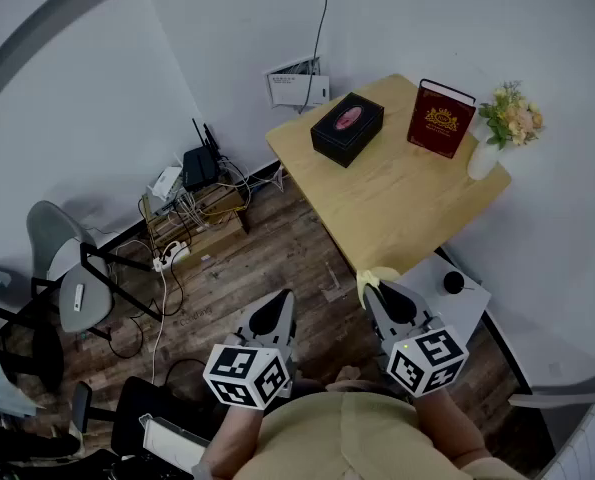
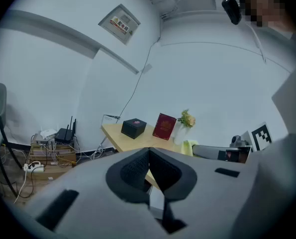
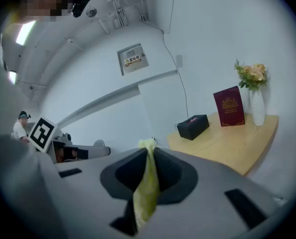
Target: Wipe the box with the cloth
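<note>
Our right gripper [image 1: 377,290] fingers pinch the cloth [image 3: 146,193], left gripper [image 2: 148,156] fingers closed on nothing, so imo we reach the box [image 1: 347,128] w/ cloth flat.

The black box [image 1: 347,128] sits closed and flat on its base on the light wooden table [image 1: 397,218], up near the far left corner, with a pinkish oval patch showing on its lid. And the cloth [image 3: 147,183] is yellow-green, bunched into a thin crumpled strip and pinched between the jaws of the right gripper [image 3: 148,156]. Its top pokes out past the tips, the rest hangs down below, well apart from the box.
</note>
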Demonstrator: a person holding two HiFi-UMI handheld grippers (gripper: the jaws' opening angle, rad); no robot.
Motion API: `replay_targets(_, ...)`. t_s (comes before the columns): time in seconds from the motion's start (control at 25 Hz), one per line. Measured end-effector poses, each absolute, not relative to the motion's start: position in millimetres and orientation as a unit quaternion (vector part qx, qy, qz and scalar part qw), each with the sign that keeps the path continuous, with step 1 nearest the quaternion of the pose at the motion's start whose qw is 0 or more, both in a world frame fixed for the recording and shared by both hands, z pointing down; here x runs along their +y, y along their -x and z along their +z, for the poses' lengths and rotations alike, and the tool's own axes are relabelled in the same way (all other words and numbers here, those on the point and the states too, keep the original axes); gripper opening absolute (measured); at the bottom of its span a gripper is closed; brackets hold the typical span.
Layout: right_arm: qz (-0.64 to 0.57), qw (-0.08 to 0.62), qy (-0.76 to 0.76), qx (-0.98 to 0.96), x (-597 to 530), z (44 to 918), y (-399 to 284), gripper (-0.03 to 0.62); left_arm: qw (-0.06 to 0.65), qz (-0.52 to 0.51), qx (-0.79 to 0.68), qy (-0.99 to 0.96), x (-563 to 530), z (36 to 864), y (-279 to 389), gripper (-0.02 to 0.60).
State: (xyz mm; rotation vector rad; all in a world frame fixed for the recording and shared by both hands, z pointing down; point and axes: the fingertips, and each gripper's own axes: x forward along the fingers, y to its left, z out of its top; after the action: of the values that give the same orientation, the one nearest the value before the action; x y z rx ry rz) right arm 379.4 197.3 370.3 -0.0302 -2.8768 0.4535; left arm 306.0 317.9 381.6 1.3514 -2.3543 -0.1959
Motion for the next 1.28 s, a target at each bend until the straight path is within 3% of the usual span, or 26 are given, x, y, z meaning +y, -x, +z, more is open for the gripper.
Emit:
replay_targets(0.64, 0.159, 0.12, 0.031, -0.979, 200.8, 376.5, -364.7, 0.055, 0.211, -0.067, -0.853, -0.472, 315.8, 384.1, -294.2, 0.015)
replay_targets(1.28, 0.146, 0.131, 0.017, -0.98, 195.3, 367.6, -246.1, 0.055, 0.208, -0.066, -0.838, -0.5, 299.5, 379.1, -175.4, 0.015)
